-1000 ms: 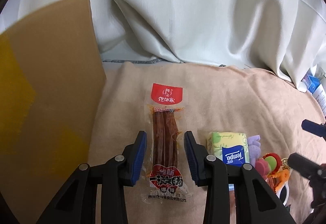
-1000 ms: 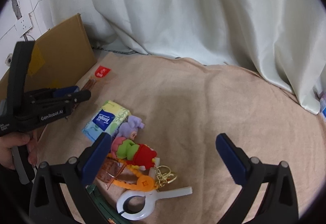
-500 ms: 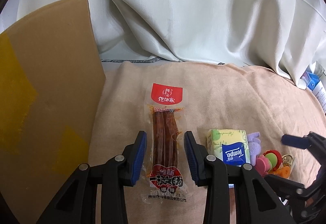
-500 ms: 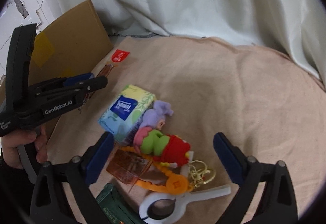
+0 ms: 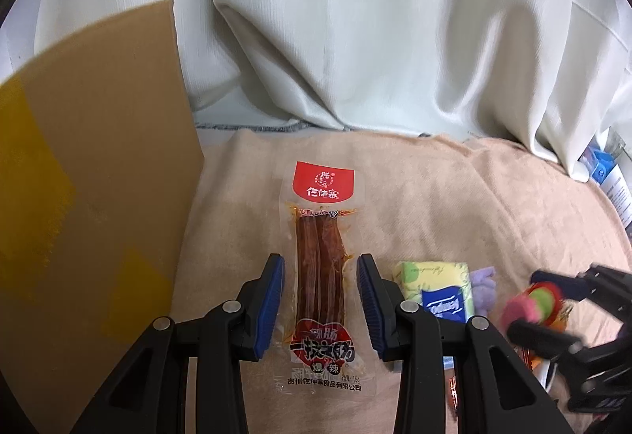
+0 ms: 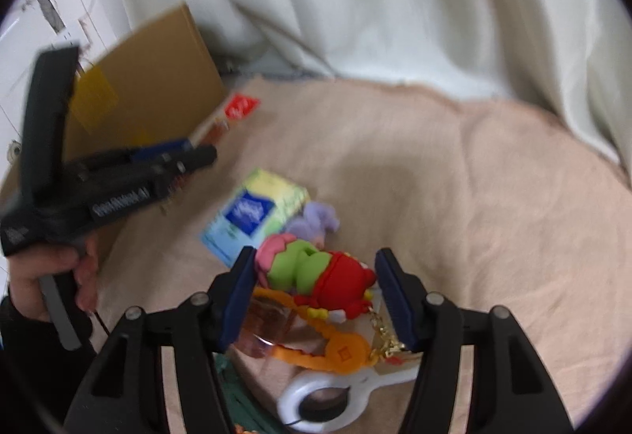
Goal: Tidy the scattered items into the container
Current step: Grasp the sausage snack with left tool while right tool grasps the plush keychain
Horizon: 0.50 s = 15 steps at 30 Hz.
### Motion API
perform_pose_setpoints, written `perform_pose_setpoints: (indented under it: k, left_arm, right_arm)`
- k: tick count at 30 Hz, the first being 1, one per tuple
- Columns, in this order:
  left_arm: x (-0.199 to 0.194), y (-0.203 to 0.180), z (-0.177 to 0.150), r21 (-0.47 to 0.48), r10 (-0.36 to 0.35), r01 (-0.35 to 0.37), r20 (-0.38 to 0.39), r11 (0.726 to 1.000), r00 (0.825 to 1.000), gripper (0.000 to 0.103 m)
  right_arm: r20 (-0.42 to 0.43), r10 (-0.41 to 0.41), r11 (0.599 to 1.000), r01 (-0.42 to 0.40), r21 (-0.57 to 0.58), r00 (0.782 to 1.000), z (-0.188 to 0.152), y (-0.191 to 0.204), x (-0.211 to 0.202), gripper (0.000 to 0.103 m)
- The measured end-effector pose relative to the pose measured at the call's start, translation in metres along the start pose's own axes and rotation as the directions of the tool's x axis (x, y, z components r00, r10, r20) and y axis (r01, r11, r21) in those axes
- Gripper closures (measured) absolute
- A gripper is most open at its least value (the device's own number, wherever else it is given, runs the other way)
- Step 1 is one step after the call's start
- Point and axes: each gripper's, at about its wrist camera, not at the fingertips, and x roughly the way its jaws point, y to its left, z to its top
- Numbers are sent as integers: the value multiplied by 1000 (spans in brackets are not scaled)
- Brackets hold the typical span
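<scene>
The left gripper is held with its blue-padded fingers spread to either side of a clear sausage snack packet, which lies flat between them with gaps visible on both sides. The packet carries a red label with white Chinese characters at its far end and bold red-and-white Chinese lettering at its near end.

The right gripper is also held spread, its pads flanking a plush keychain toy in pink, green and red; whether the pads touch the toy cannot be told. An orange strap with a round tag, a gold chain and a white ring-handled object lie just below the toy. A tissue pack with a blue label is seen just beyond it, the label's writing being too blurred to read, with a small purple plush beside it.

A cardboard box with yellow tape patches stands at the left edge of the surface, close to the packet. Everything is laid on a beige cloth, backed by a pale curtain. A hand is seen gripping the left gripper's handle.
</scene>
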Motion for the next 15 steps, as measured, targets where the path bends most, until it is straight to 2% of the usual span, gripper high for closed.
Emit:
perform_pose_setpoints:
  k: [7, 15]
  left_arm:
    - [-40, -12, 11, 11, -10, 8, 99, 1000, 995, 64]
    - [-58, -26, 17, 30, -16, 12, 134, 999, 991, 64]
  right_arm:
    - [173, -43, 999, 47, -16, 984, 21, 4, -56, 41]
    - [253, -49, 999, 53, -10, 966, 26, 0, -83, 41]
